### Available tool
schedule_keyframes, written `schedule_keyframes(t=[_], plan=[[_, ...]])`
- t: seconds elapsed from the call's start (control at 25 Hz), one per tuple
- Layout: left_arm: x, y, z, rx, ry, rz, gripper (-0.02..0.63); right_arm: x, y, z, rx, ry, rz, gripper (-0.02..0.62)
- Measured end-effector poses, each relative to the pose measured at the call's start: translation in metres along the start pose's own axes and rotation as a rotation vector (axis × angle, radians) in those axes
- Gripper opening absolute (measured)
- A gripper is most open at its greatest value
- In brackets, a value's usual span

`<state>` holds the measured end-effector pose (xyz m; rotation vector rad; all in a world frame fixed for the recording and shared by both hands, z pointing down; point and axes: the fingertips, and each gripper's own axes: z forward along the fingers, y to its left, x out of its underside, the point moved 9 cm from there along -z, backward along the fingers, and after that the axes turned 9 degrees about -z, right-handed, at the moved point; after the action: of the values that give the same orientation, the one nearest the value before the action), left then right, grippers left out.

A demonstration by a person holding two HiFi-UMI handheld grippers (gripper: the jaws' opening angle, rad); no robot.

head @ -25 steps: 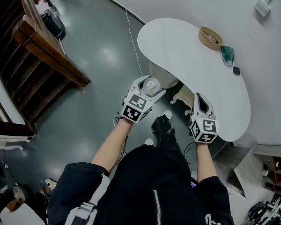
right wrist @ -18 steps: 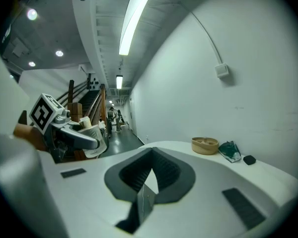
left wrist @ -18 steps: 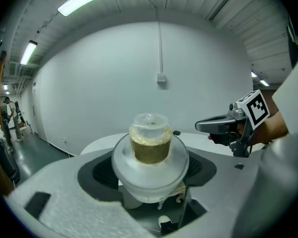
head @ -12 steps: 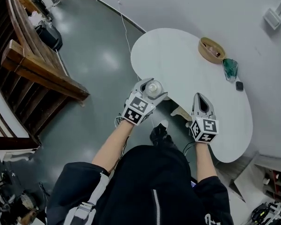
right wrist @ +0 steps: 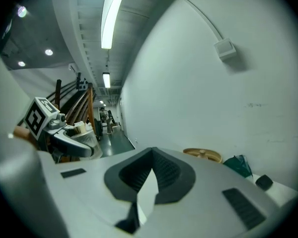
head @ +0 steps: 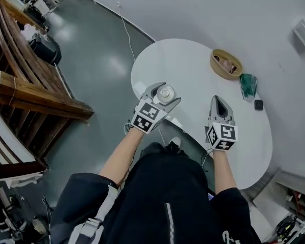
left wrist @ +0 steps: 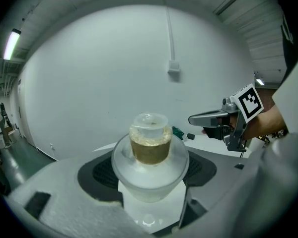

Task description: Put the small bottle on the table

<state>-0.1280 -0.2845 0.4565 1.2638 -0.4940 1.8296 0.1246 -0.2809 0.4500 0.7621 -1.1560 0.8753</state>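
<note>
left gripper (head: 161,90) clamped on the small bottle (head: 166,92), up by the table (head: 193,67) edge | right gripper (head: 216,100) pinched closed, empty

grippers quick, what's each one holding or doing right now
Left gripper: shut on the small bottle.
Right gripper: shut, nothing in it.

Grey floor (head: 101,60); white wall (head: 203,9); wooden railing (head: 40,94)
</note>
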Motion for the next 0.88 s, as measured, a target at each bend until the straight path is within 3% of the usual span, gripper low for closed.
schedule_keyframes(t=[0.44, 0.88], plan=[[0.000, 0.041, 0.061, 0.086, 0.072, 0.008, 0.337, 0.012, -0.015, 0.037, 0.079, 0.084, 0.035, 0.002], [0.050, 0.096, 0.121, 0.179, 0.206, 0.054, 0.339, 0.032, 0.003, 0.068, 0.143, 0.187, 0.087, 0.002]])
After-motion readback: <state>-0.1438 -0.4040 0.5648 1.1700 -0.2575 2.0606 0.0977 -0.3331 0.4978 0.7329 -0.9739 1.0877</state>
